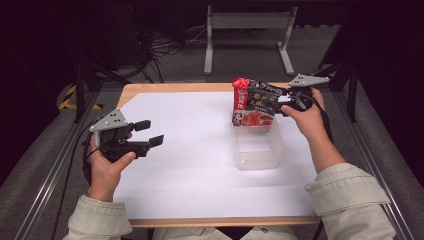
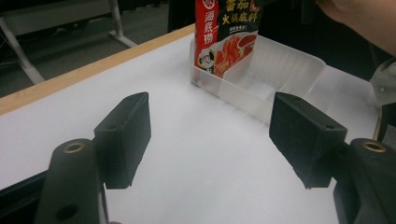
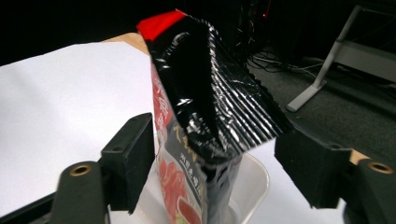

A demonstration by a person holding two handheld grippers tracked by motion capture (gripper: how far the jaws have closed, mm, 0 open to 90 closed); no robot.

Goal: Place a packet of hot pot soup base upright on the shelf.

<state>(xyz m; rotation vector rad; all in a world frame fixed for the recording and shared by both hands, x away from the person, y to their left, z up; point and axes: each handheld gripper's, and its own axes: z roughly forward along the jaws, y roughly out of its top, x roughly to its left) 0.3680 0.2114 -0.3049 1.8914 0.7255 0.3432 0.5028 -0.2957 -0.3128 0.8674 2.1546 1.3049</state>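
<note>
Spread jaws (right gripper (image 3: 215,158)) flanking pouch (image 3: 205,116)

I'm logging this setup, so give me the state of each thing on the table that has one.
Sauce pouch: upright, its foot in the tray's far end.
Clear plastic tray: upright on the white sheet, rest of it bare.
Left hand-held gripper: open, holding nothing.
Right hand-held gripper: jaws open around the pouch.

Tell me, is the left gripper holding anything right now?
No, the left gripper is open over the bare white table sheet, with nothing between its jaws.
</note>
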